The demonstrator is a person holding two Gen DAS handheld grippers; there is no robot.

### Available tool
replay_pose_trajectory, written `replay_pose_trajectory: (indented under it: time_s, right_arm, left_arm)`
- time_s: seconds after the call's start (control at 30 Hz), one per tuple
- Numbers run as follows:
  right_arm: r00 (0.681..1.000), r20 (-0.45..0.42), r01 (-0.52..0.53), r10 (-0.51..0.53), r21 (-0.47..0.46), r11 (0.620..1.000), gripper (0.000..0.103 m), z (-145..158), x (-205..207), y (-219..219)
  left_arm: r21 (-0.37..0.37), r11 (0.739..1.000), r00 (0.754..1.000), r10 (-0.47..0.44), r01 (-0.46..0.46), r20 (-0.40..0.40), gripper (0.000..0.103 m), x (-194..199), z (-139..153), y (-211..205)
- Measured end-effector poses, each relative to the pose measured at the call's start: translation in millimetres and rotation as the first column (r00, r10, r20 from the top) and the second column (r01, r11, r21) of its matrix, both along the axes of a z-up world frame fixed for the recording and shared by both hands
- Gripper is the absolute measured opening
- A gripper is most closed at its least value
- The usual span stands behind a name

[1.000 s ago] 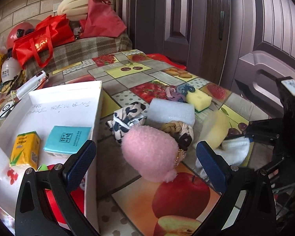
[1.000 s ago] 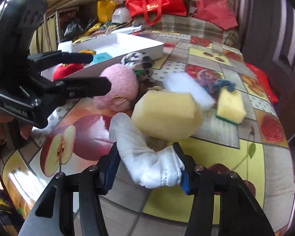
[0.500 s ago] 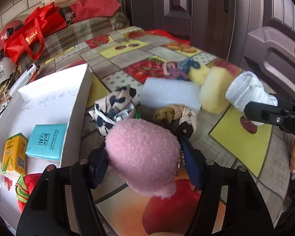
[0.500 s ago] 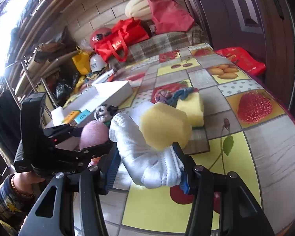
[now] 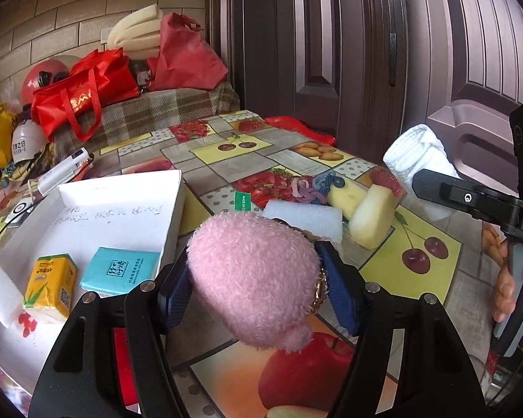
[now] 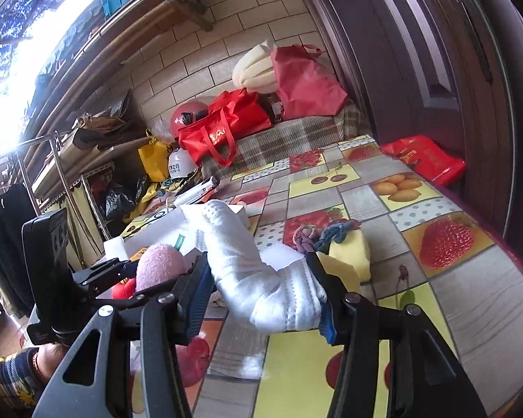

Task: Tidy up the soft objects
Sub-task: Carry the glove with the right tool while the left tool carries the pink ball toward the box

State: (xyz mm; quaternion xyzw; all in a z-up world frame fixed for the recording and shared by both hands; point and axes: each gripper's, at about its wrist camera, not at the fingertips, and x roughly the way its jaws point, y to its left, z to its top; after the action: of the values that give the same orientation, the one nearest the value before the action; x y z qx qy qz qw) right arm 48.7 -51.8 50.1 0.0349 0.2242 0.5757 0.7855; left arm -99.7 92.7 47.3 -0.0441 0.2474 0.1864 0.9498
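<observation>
Risk sits with both squashy loads — left gripper (image 5: 256, 284) pinching the pink plush ball (image 5: 251, 278) half-closed, right gripper (image 6: 261, 299) narrower on the white sock (image 6: 261, 278) — either could slip free short of the white box (image 5: 115, 209) at ten o'clock.

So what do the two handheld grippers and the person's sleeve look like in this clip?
Both grippers, the left gripper and the right gripper, have black angular frames with silver screws and dark blue pads. The right one has a grey trigger handle and white lettering on its body. A dark knitted sleeve with yellow and white pattern shows at the left wrist.
</observation>
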Motion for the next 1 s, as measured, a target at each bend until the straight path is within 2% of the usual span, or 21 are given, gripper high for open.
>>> replay_pose_trajectory:
  time_s: [0.17, 0.3, 0.47, 0.67, 0.77, 0.87, 1.0]
  right_arm:
    - [0.998, -0.063, 0.006, -0.005, 0.012, 1.0, 0.052, -4.3, 8.6, 1.4]
    - [0.998, -0.062, 0.009, -0.008, 0.016, 1.0, 0.052, -3.8, 6.4, -0.8]
    - [0.999, -0.054, 0.007, -0.007, 0.006, 1.0, 0.052, -2.4, 2.8, -1.5]
    - [0.998, -0.066, 0.009, -0.01, -0.004, 1.0, 0.053, -2.3, 3.2, 0.9]
    - [0.998, -0.066, 0.01, -0.01, -0.004, 1.0, 0.053, -2.2, 2.7, 1.2]
    - [0.998, -0.063, 0.013, -0.013, -0.003, 1.0, 0.053, -2.1, 2.5, 1.1]
    - [0.998, -0.052, 0.024, -0.024, 0.001, 1.0, 0.053, -1.6, 2.2, 0.1]
  left_arm:
    - [-0.043, 0.998, 0.995, -0.049, 0.045, -0.082, 0.068, 14.9, -8.3, 3.4]
    - [-0.043, 0.997, 0.994, -0.069, 0.066, -0.086, 0.071, 16.5, -9.8, -0.7]
    - [-0.084, 0.993, 0.986, -0.095, 0.084, -0.137, 0.072, 24.1, -16.9, 1.1]
    - [-0.198, 0.977, 0.963, -0.123, 0.075, -0.239, 0.073, 37.6, -34.9, 11.8]
    - [-0.193, 0.978, 0.967, -0.119, 0.076, -0.223, 0.072, 32.3, -33.2, 8.6]
    - [-0.14, 0.987, 0.975, -0.103, 0.077, -0.196, 0.053, 23.6, -26.8, 0.5]
    - [-0.075, 0.994, 0.986, -0.091, 0.081, -0.138, 0.052, 11.0, -17.0, -8.7]
